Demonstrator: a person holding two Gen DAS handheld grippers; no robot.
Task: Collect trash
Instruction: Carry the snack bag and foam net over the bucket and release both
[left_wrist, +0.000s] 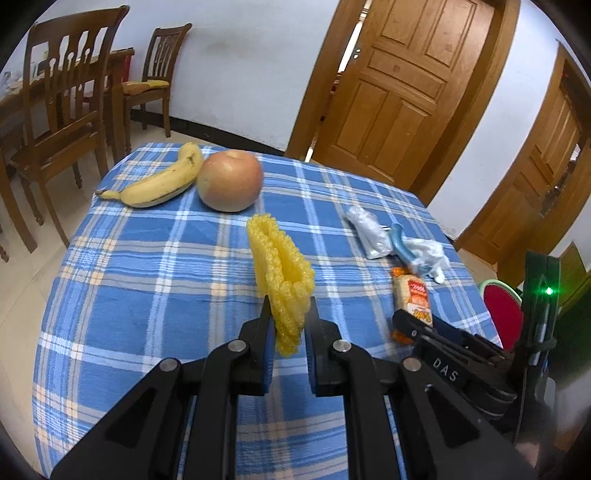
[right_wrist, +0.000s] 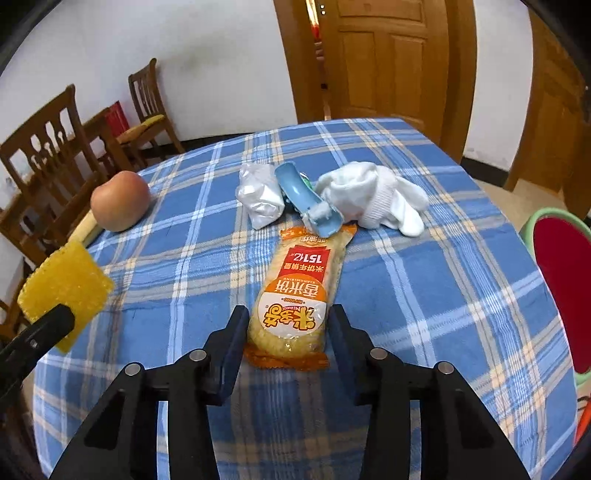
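Blue checked cloth covers the table (right_wrist: 424, 295). Near its front edge the snack packet (right_wrist: 295, 295) lies flat between the right gripper's (right_wrist: 288, 325) spread jaws, not yet pinched; closing carelessly could crush it or let the slick wrapper slide out. The left gripper (left_wrist: 290, 314) pinches the yellow foam net (left_wrist: 280, 266), which may slip free since it is soft.
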